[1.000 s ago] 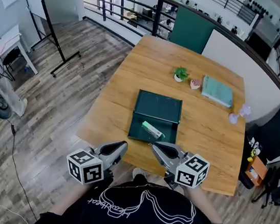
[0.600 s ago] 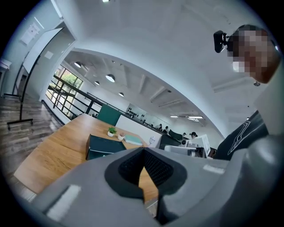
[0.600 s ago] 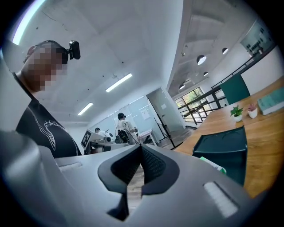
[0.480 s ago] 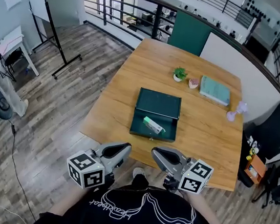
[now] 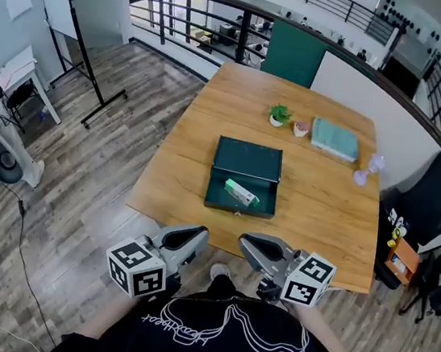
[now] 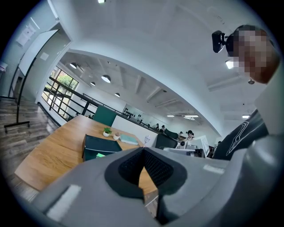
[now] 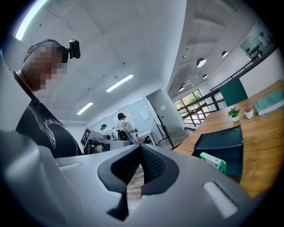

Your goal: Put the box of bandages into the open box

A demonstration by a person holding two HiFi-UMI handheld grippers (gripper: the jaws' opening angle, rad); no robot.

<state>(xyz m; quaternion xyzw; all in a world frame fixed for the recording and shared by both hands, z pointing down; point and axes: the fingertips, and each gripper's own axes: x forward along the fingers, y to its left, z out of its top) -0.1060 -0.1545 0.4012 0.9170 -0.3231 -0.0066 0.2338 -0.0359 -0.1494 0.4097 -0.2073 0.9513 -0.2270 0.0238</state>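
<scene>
The box of bandages lies inside the open box. It is white and green and lies on the bottom, toward the right side, turned a bit slantwise. The open box is dark green, and its lid stands up at the far side. It sits on the wooden table, close to the near edge.

Farther back on the table are a small green plant, a little pink pot just beside it, and a light blue book. A small purple thing stands near the right edge.

The left gripper and the right gripper are off the near edge of the table, over the wooden floor, close to the person's black shirt. They are side by side, well apart from the open box. The fingers of each gripper are pressed together, with nothing between them.
</scene>
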